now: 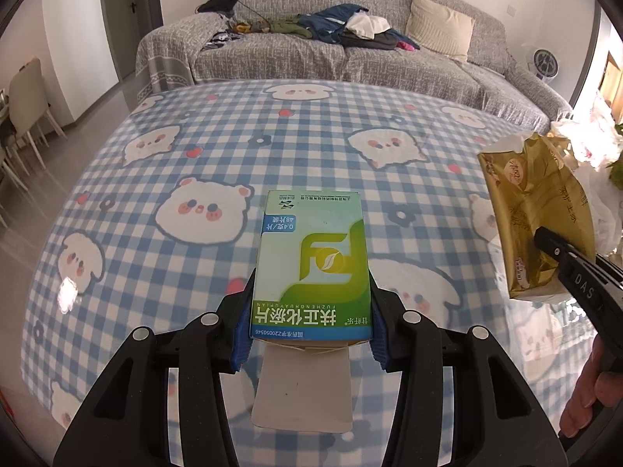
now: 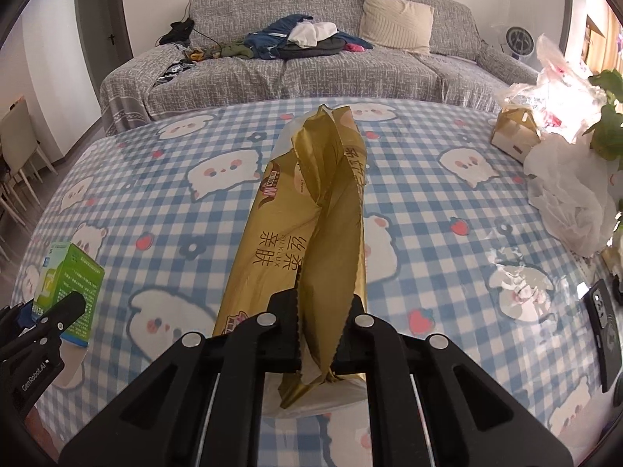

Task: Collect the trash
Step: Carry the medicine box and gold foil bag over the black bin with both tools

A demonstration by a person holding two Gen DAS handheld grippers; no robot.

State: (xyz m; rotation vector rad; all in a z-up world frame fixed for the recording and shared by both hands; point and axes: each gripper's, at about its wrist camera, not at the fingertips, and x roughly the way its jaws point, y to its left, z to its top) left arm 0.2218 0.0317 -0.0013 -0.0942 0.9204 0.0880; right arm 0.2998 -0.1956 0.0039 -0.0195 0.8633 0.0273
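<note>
Left claw (image 1: 311, 323) is clamped on the near end of a green medicine box (image 1: 311, 264), its open end flap (image 1: 303, 389) hanging loose beneath. Right claw (image 2: 317, 330) pinches a gold tissue pack (image 2: 307, 241) by a thin film fold; judged risk: the fold slips or tears. Both items are held above the checked tablecloth (image 1: 163, 163), which looks bare ahead to the far edge. White plastic bags (image 2: 572, 194) and a phone (image 2: 605, 330) crowd the right side; the sofa (image 1: 350, 62) stands beyond
</note>
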